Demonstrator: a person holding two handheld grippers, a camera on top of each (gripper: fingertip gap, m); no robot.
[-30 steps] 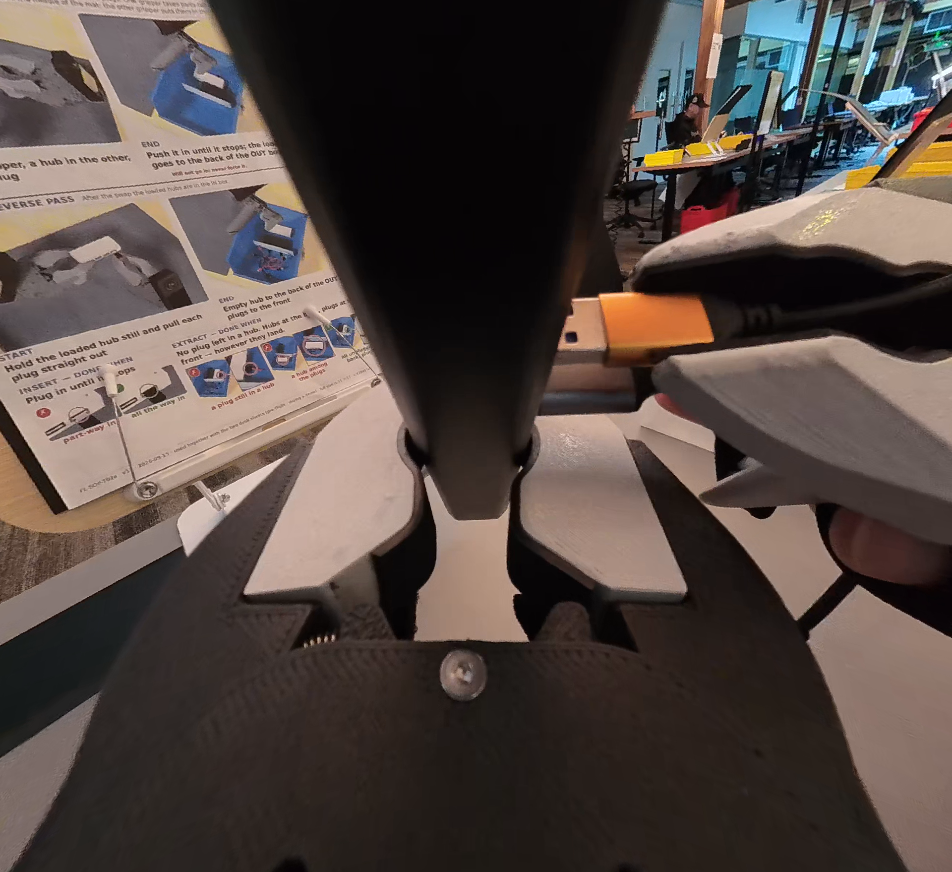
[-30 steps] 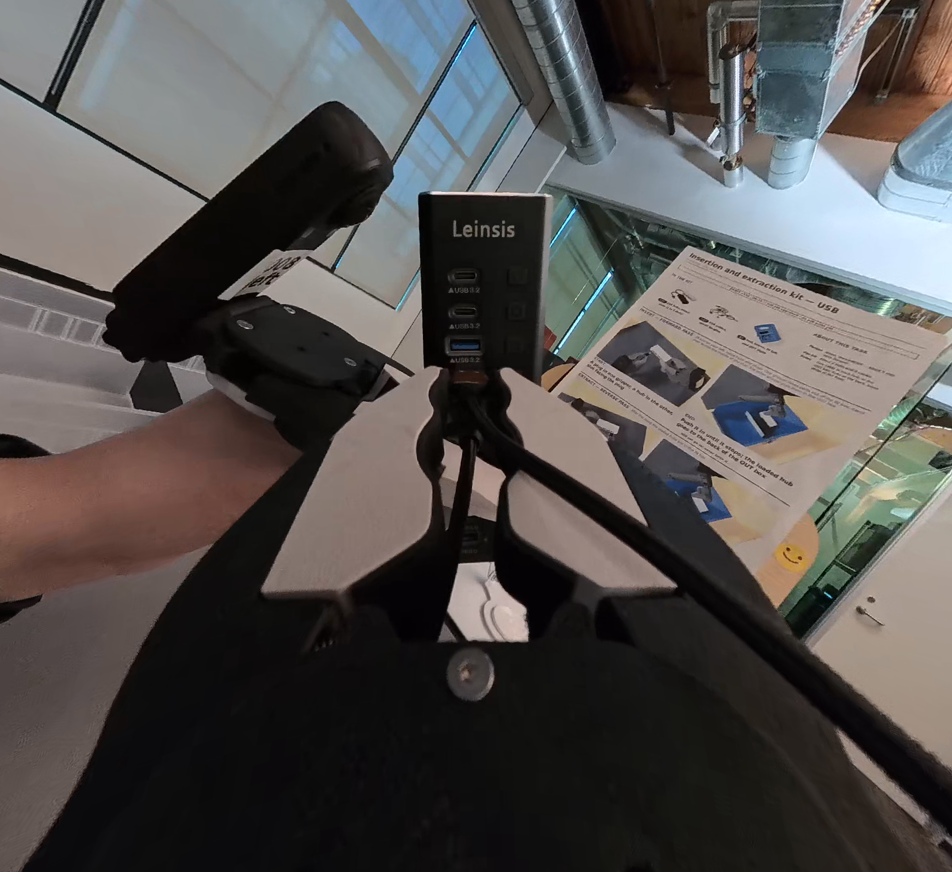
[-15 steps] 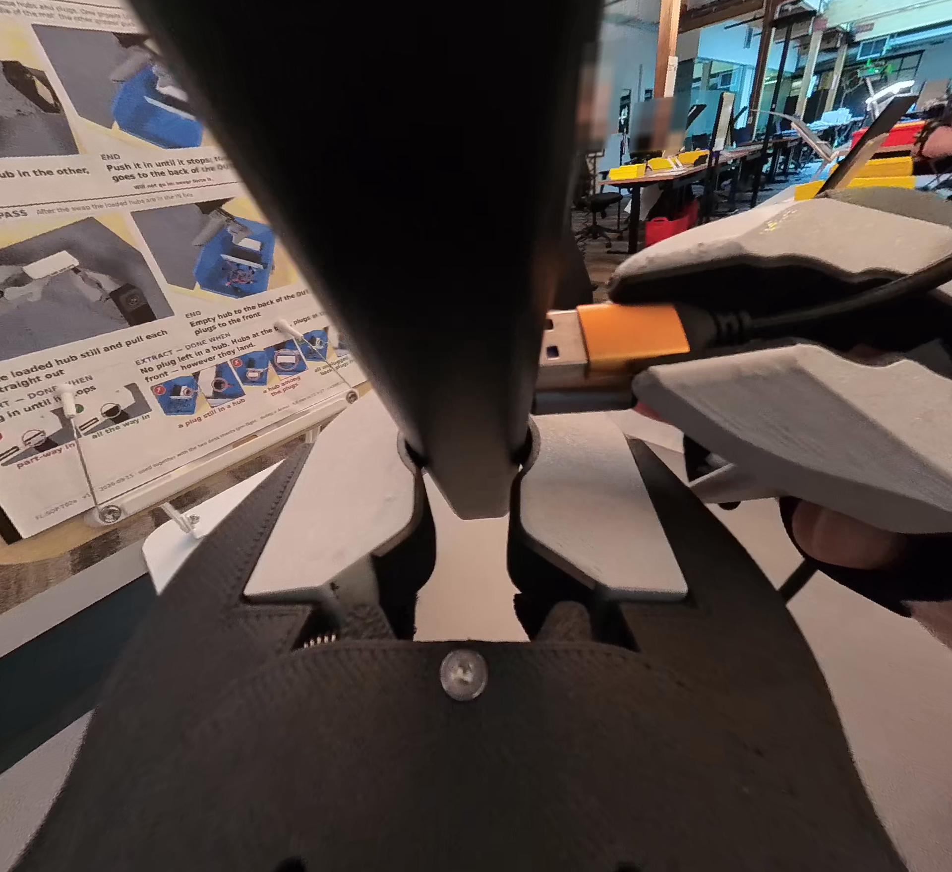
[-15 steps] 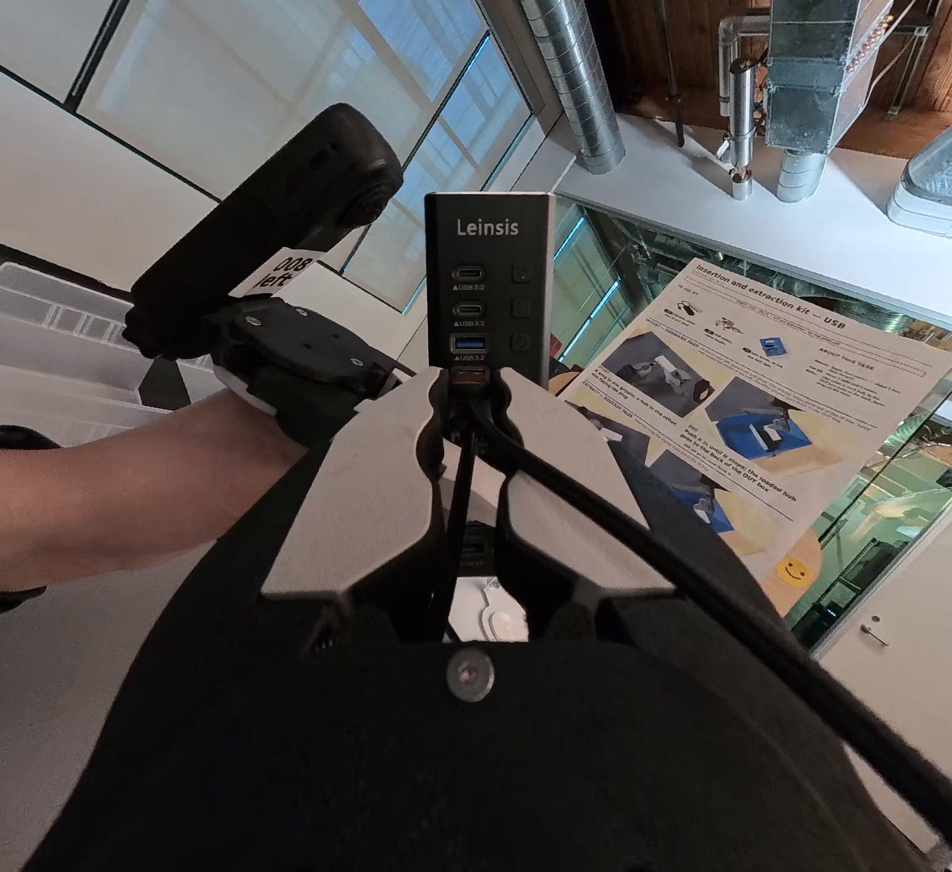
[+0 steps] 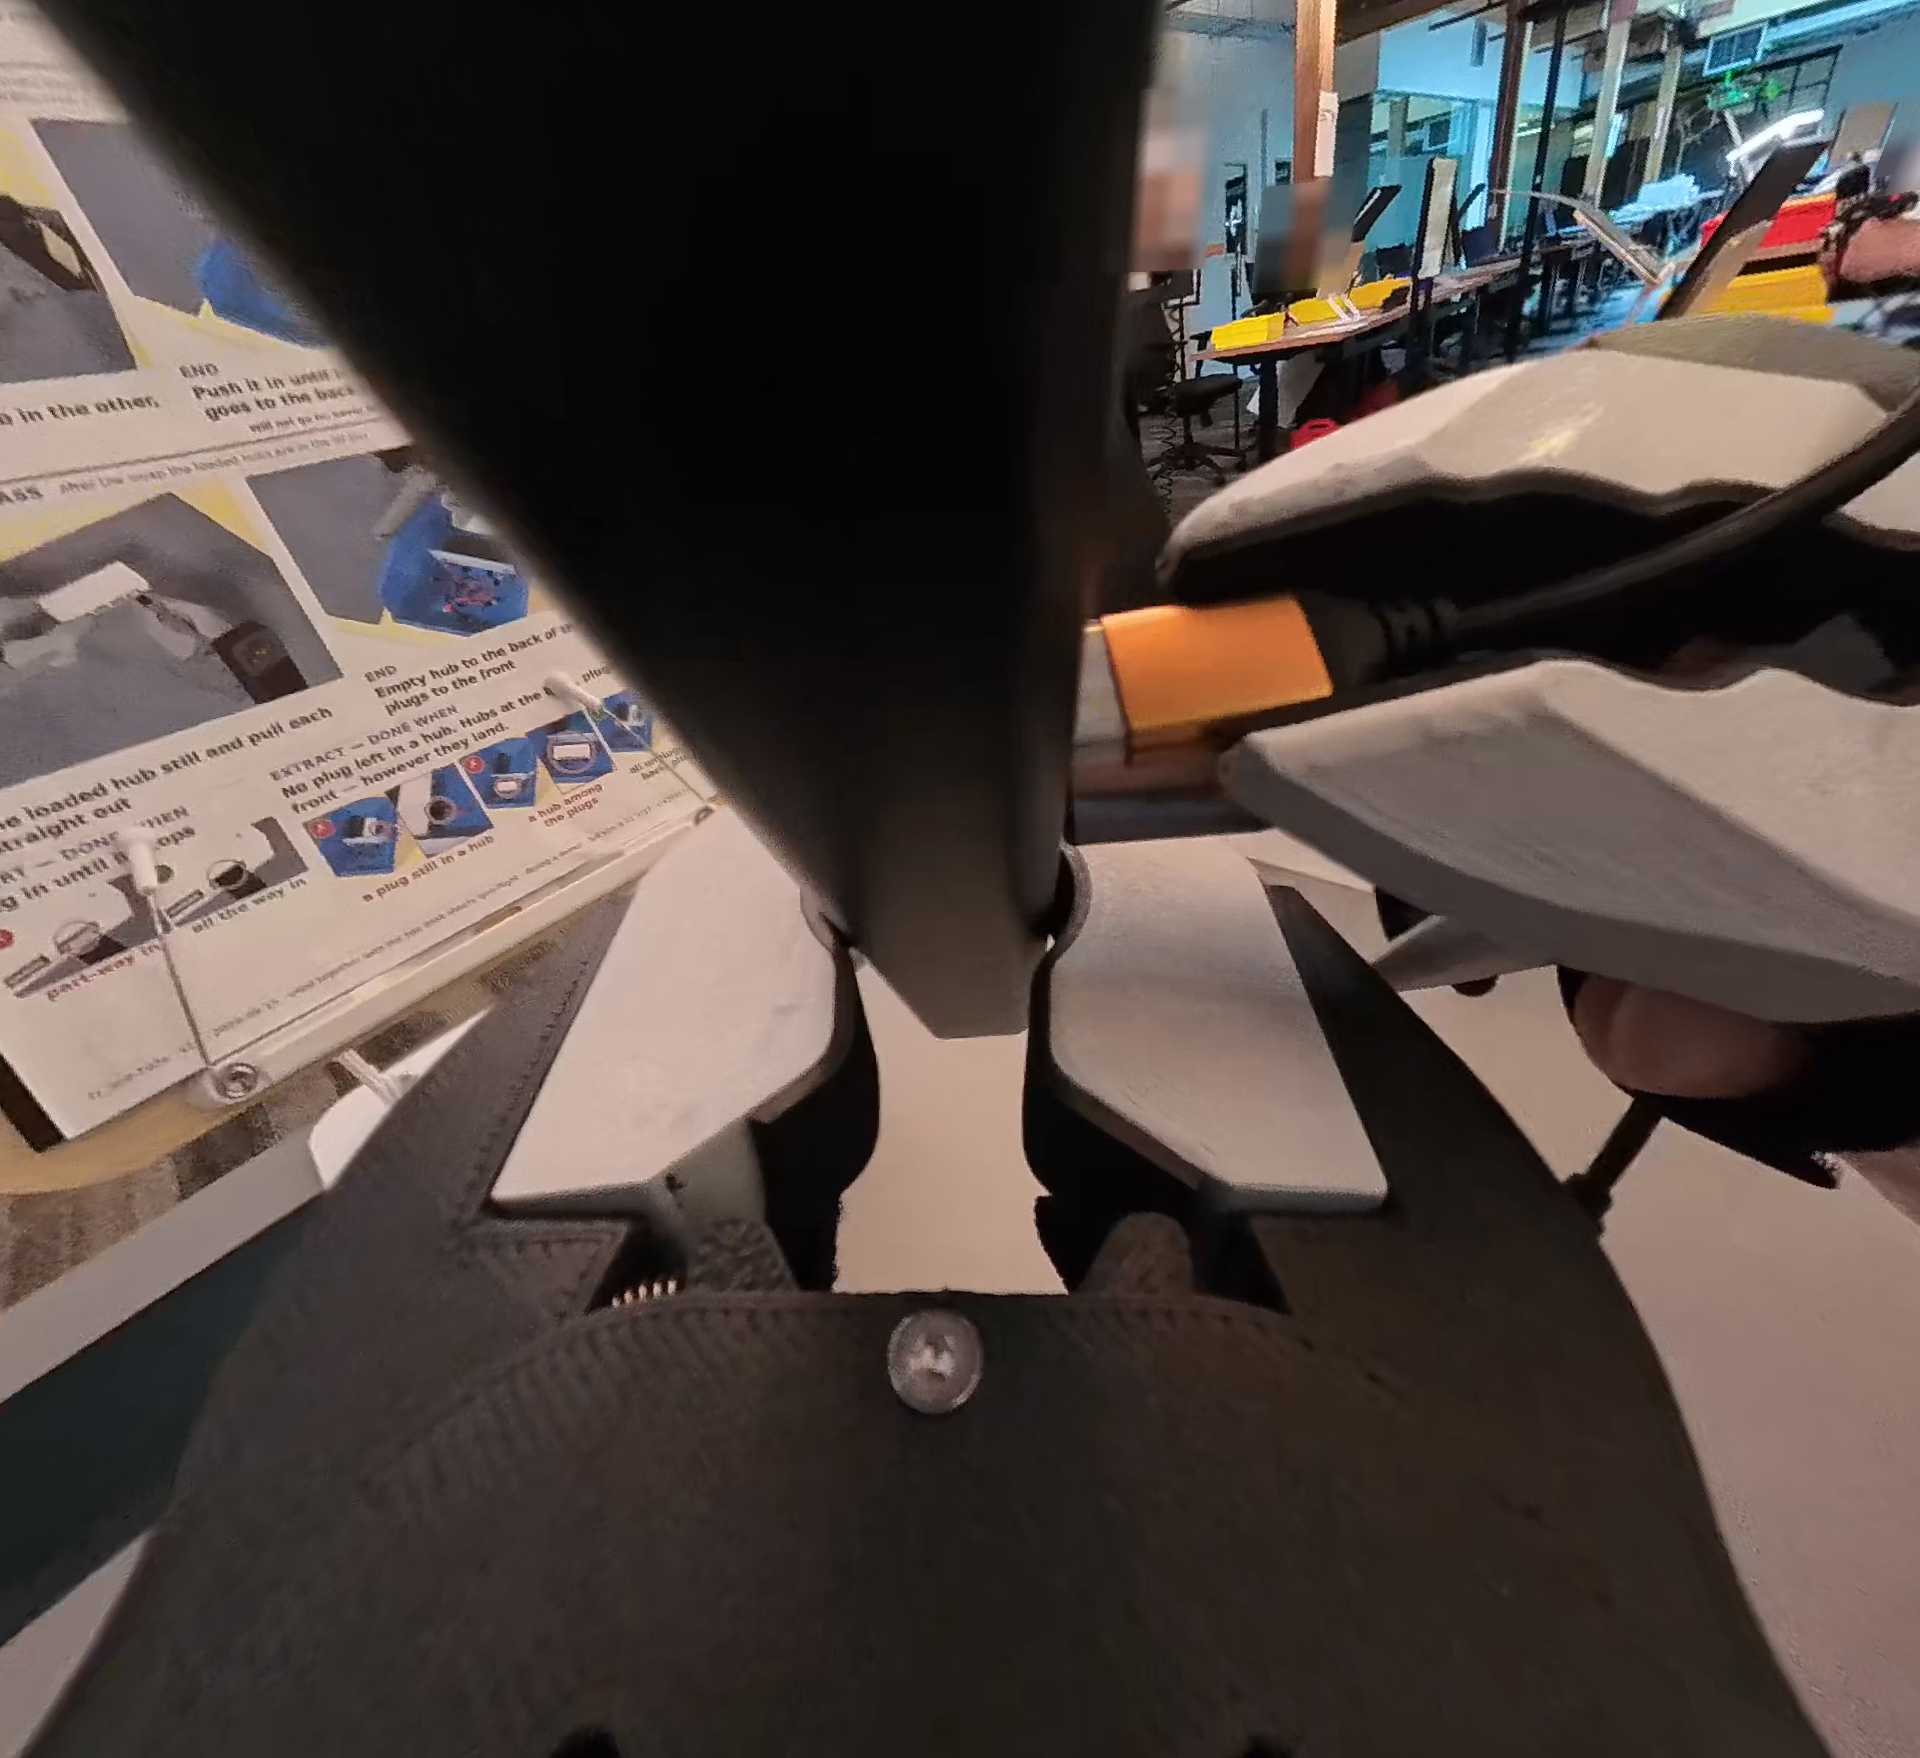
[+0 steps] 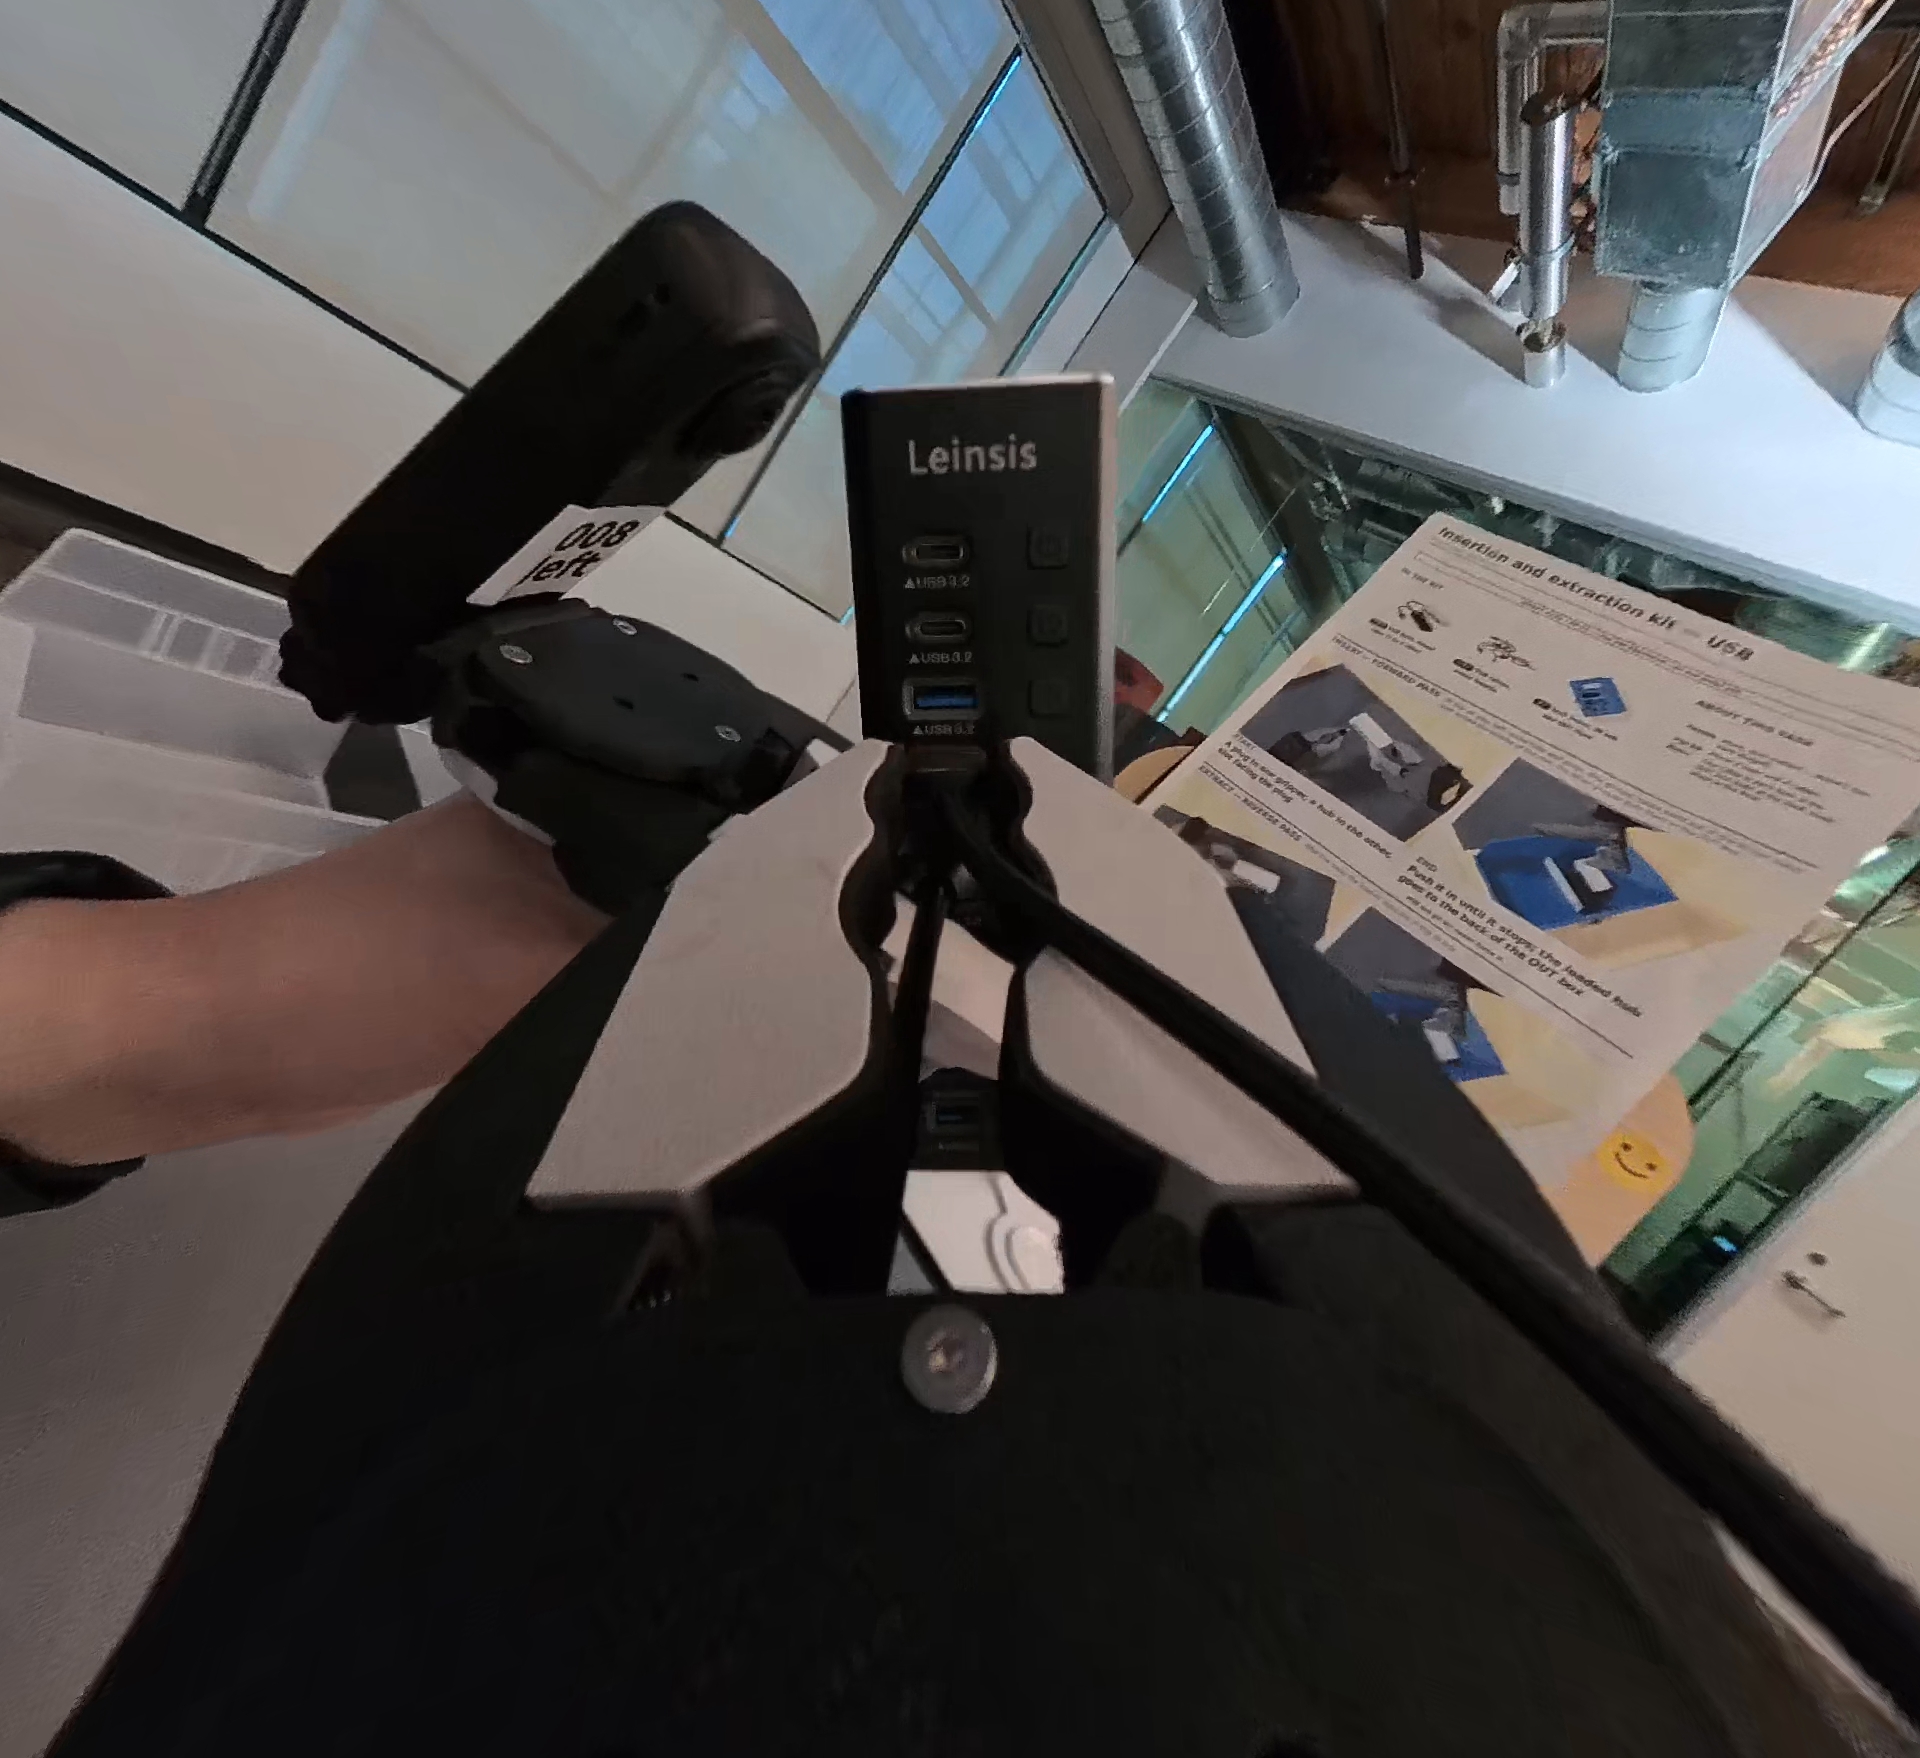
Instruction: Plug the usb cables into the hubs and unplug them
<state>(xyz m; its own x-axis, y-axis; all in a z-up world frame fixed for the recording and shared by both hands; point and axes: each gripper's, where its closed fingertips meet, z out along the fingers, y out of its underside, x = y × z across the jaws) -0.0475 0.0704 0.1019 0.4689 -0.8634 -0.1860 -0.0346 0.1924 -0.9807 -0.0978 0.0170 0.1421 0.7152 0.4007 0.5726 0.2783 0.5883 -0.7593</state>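
Note:
My left gripper (image 5: 940, 929) is shut on the lower end of a black USB hub (image 5: 675, 358) and holds it upright. The hub fills the top of the left wrist view. My right gripper (image 5: 1216, 648) is shut on an orange USB plug (image 5: 1216, 669) with a black cable (image 6: 1247, 1033). The plug's metal tip is against the hub's face, mostly hidden by the hub's edge. In the right wrist view the hub (image 6: 977, 565) shows two small oval ports and a blue port, all empty, above my right gripper (image 6: 940, 773).
A printed instruction sheet (image 5: 260, 669) stands on a holder to the left and also shows in the right wrist view (image 6: 1558, 825). A person's forearm (image 6: 260, 981) and the left unit's camera (image 6: 561, 461) are at left. White tabletop (image 5: 1714, 1396) lies below. Across from one pair of fingers to the other is roughly 8 cm.
My right gripper has carried the orange plug leftward to the hub. Its metal tip, fully visible before, is now mostly hidden at the hub's face. The hub has tilted slightly.

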